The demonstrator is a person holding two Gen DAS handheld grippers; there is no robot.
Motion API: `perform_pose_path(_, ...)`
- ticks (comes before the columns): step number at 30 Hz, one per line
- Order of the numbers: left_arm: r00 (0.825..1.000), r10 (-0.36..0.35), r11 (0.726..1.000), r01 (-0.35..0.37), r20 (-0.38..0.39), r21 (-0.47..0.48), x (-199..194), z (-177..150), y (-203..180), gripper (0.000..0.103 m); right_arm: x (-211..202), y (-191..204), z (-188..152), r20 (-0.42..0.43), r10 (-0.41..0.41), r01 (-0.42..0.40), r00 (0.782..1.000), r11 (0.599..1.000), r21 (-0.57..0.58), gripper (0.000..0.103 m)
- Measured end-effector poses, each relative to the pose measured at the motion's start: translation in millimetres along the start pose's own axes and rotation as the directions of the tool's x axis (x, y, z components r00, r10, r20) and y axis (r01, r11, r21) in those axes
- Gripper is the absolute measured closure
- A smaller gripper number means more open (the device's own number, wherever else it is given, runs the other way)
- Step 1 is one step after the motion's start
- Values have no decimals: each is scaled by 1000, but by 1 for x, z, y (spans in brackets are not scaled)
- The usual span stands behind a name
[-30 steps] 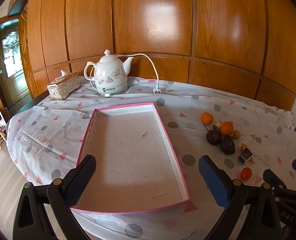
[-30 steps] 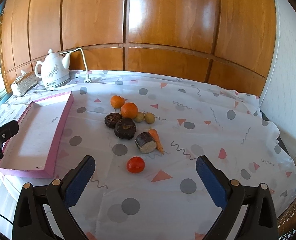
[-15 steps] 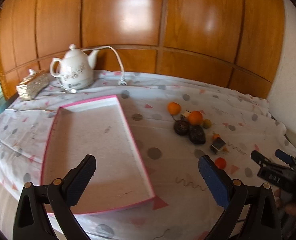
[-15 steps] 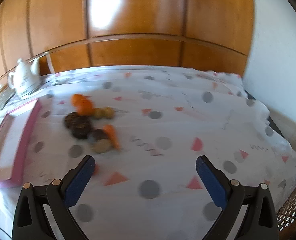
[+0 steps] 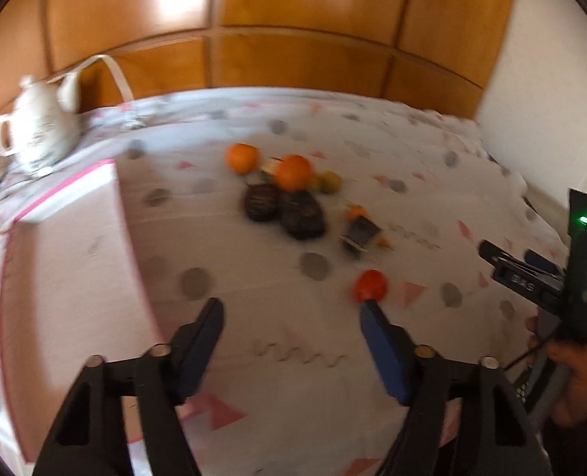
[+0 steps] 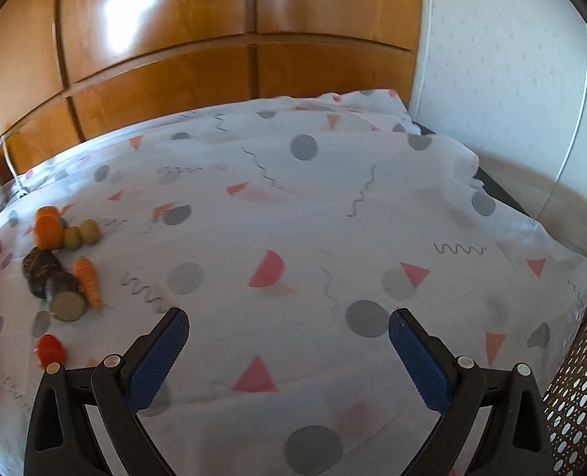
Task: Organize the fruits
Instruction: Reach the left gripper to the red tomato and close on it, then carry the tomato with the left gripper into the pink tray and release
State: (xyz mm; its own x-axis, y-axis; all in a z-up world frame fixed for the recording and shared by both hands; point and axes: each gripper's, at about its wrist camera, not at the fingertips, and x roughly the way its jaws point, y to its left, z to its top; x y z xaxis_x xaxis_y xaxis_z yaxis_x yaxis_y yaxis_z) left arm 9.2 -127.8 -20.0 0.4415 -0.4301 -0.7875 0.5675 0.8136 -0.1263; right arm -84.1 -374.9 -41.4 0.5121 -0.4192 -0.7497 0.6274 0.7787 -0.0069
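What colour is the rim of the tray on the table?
Pink: the tray has a pink rim around a pale inside, clearest in the left wrist view.

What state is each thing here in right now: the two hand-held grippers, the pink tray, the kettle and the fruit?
Left hand-held gripper: jaws closing, nothing between them.
Right hand-held gripper: open, empty.
Pink tray: visible part empty.
Kettle: upright, lid on.
Red tomato: on the cloth, not gripped.
Oranges: on the cloth beside the dark fruits.
Carrot: lying flat.

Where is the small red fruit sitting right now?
In the left wrist view the red fruit lies alone on the tablecloth, just beyond the left gripper's right fingertip, nearer the camera than the fruit pile.
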Motion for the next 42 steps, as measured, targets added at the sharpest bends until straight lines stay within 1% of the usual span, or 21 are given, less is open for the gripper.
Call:
perform_pose_path(1,999,-26,999,26,-19,19,5,3,-7,48,2,-1,-1,-4,-11,11,1000,1000,-2,1)
perform_pose_path(3,997,-58,997,60,-43,49,15,7,-17,54,5,-4,-2,-9,-24,24,1000,1000,1,1)
perform_pose_path(5,994,-87,992,93,-66,82,27,11,-30,55,9,-8,-2,-19,-26,26,999,1000,10,1)
perform_pose_path(9,989,-107,987,118,-102,111,44,13,-45,56,17,-12,-4,-29,-39,40,999,999,11,1)
perform_pose_path(15,986,-111,987,124,-124,103,63,16,-51,58,22,-17,-2,-26,-49,50,998,999,19,1)
perform_pose_path(19,987,-104,989,116,-121,90,66,17,-51,58,25,-24,-1,-20,-75,75,997,996,45,1)
perform_pose_path(23,988,-92,992,102,-124,78,71,16,-51,58,30,-34,-1,-30,-101,103,994,991,88,1)
perform_pose_path(27,988,-80,993,90,-135,70,78,14,-51,64,36,-40,-2,-53,-117,122,992,986,115,1)
perform_pose_path(28,987,-79,994,89,-136,65,79,13,-50,68,39,-42,-3,-64,-113,120,992,985,125,1)
perform_pose_path(30,989,-75,994,83,-126,64,79,12,-49,74,41,-43,-5,-65,-104,112,992,984,140,1)
perform_pose_path(36,990,-97,994,101,-101,37,73,9,-42,75,43,-41,-6,-49,-112,117,993,983,139,0)
perform_pose_path(39,993,-97,995,98,-63,14,59,12,-34,75,44,-41,-6,-45,-111,116,993,983,145,0)
perform_pose_path(42,996,-87,995,86,-4,-39,37,19,-13,75,45,-40,-6,-48,-114,120,992,983,141,0)
